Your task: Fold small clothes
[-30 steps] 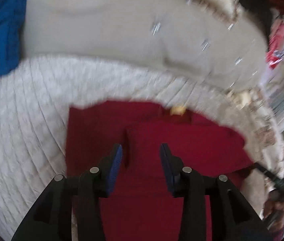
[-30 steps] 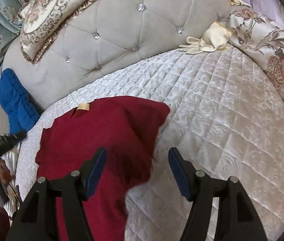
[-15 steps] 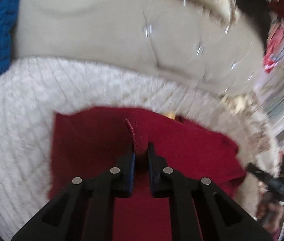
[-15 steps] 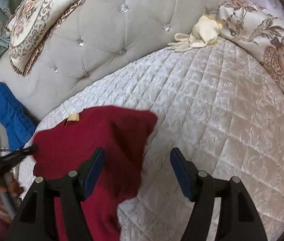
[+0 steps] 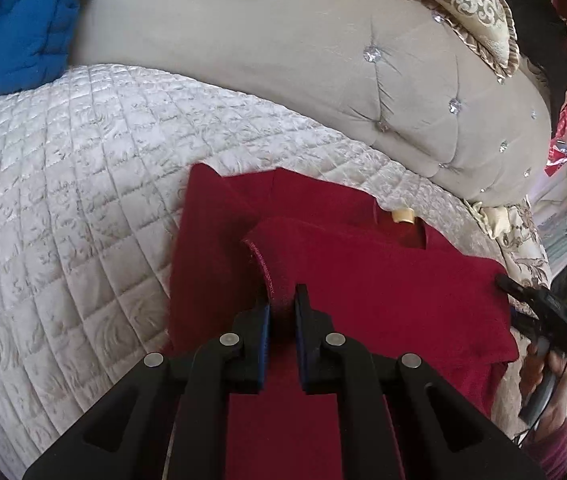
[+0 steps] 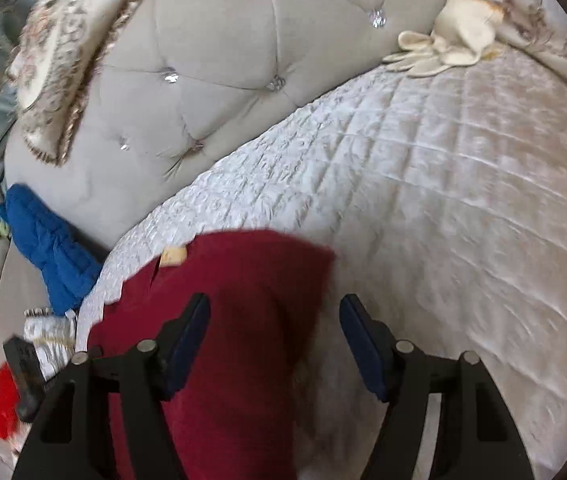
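A dark red garment (image 5: 383, 300) with a yellow neck tag (image 5: 403, 216) lies on the white quilted bedspread (image 5: 63, 200). My left gripper (image 5: 283, 296) is shut on a raised hemmed fold near the garment's left side. In the right wrist view the garment (image 6: 243, 272) runs up between the fingers of my right gripper (image 6: 275, 304). Its jaws are closing but stand wide, and the pads do not press the cloth. The garment's right edge lies between them. The right gripper's black body (image 5: 543, 304), held by a hand, shows at the garment's far side.
A grey tufted headboard (image 5: 283, 80) rises behind the bed. A blue quilted item (image 6: 51, 256) lies at its foot on the left, and a patterned cushion (image 6: 71, 40) leans on top. Cream gloves (image 6: 451, 40) rest at the far right of the bedspread.
My left gripper closed on the garment's fold and kept hold of it. My right gripper came down closer over the garment's right edge.
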Demonstrator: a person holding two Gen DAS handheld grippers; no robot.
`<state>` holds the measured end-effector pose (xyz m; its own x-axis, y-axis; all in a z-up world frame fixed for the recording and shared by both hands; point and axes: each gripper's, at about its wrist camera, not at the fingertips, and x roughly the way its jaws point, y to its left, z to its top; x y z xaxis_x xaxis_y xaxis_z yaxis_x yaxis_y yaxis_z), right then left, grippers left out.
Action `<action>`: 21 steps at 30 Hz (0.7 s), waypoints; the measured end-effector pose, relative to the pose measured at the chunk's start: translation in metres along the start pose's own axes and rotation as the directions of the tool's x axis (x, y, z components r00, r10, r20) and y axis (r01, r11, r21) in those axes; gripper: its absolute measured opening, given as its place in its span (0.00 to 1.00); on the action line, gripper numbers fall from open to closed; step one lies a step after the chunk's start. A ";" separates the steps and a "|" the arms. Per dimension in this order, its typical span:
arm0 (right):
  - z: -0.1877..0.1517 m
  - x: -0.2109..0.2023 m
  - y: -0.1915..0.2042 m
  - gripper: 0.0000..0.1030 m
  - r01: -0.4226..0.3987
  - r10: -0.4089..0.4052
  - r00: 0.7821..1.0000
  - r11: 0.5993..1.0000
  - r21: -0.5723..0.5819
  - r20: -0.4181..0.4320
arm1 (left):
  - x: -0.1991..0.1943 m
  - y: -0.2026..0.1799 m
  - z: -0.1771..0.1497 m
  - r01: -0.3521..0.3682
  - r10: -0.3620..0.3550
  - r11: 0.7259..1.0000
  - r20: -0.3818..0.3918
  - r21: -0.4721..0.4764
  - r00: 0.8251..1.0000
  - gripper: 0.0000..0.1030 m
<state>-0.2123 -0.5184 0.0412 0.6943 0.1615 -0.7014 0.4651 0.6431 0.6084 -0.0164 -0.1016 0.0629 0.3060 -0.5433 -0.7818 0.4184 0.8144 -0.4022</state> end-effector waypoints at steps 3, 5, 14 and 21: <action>0.013 0.003 -0.005 0.18 -0.016 0.015 0.998 1.000 0.023 0.057 | 0.004 0.006 0.004 0.060 -0.060 0.998 -0.010 -0.033 0.998 0.00; 0.015 0.011 -0.018 0.18 0.008 -0.011 0.999 0.998 0.068 0.049 | 0.010 0.003 0.005 0.066 -0.066 0.998 -0.020 -0.019 0.998 0.00; -0.031 -0.033 -0.012 0.49 -0.064 0.064 0.998 0.998 0.029 0.015 | 0.017 -0.007 0.004 0.043 -0.043 0.999 -0.023 0.011 0.999 0.00; -0.063 -0.028 0.005 0.20 0.079 -0.091 0.992 0.988 -0.131 -0.085 | 0.015 -0.010 0.001 0.029 -0.028 0.999 -0.027 0.041 0.999 0.00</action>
<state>-0.2643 -0.4726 0.0403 0.6001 0.1655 -0.7826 0.4426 0.7463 0.4972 -0.0154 -0.1182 0.0554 0.2709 -0.5605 -0.7826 0.4621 0.7889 -0.4050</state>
